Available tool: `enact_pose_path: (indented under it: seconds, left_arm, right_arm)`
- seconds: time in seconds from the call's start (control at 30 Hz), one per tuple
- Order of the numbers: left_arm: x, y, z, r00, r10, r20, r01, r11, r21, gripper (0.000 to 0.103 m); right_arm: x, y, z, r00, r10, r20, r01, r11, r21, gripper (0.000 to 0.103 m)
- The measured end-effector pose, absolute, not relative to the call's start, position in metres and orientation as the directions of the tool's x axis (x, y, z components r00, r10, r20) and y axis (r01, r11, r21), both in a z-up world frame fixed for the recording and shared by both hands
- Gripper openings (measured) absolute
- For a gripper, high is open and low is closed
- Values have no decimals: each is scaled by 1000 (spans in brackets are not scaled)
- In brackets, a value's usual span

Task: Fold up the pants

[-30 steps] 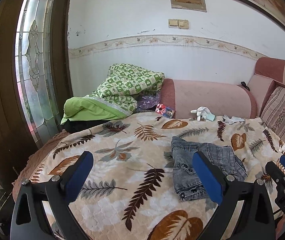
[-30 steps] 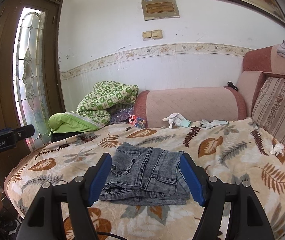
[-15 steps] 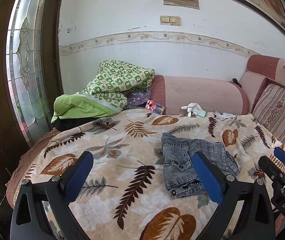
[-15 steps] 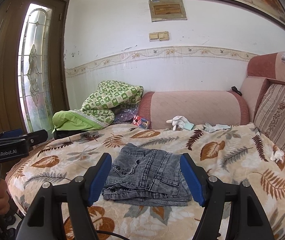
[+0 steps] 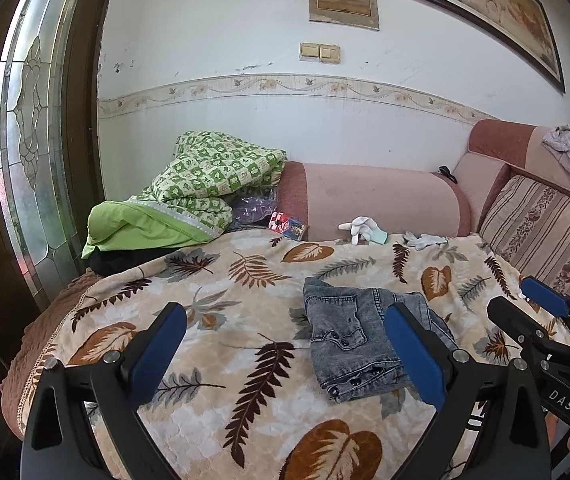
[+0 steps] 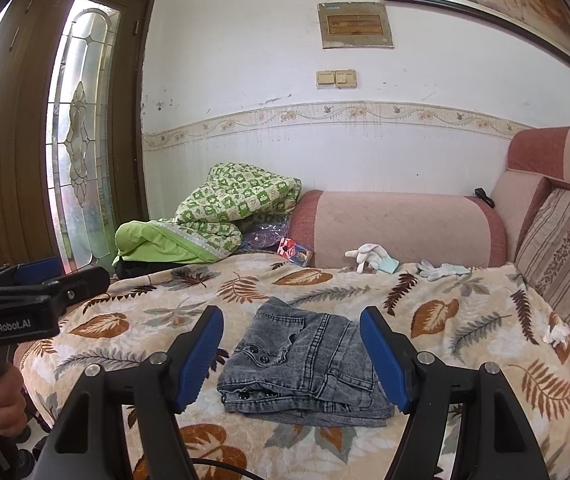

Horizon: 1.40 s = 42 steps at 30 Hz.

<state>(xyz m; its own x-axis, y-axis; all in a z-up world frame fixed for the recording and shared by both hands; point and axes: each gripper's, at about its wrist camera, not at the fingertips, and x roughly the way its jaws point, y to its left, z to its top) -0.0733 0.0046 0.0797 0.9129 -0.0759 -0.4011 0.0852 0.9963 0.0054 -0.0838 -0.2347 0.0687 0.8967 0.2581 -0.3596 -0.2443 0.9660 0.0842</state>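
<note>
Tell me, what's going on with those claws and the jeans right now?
Left gripper open, empty. Right gripper open, empty, clear of cloth. Jeans folded on leaf blanket. Nothing in the way.

"DAS" on right gripper (image 5: 541,304); "GenRobot.AI" on left gripper (image 6: 41,280).

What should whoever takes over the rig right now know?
Left gripper: open, empty, raised over the blanket, left of the jeans.
Right gripper: open, empty, in front of the jeans, not touching them.
Jeans: a compact folded stack mid-blanket, button edge toward the near side.
Done: folding looks finished.
Left: probably nothing, perhaps squaring up the loose bottom layer; otherwise withdraw.
</note>
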Motion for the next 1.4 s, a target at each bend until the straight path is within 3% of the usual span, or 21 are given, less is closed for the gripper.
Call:
enact_pose_path:
  seconds: [0.7, 1.4]
  left_arm:
    - [-53, 23, 81, 882, -90, -462, 117, 993, 29, 99]
    - [-43, -37, 90, 879, -92, -468, 176, 974, 139, 99]
  right_arm:
    - [-60, -196, 89, 902, 251, -351, -257, 966, 31, 74]
    - [-51, -265, 82, 910, 201, -363, -184, 980, 82, 74]
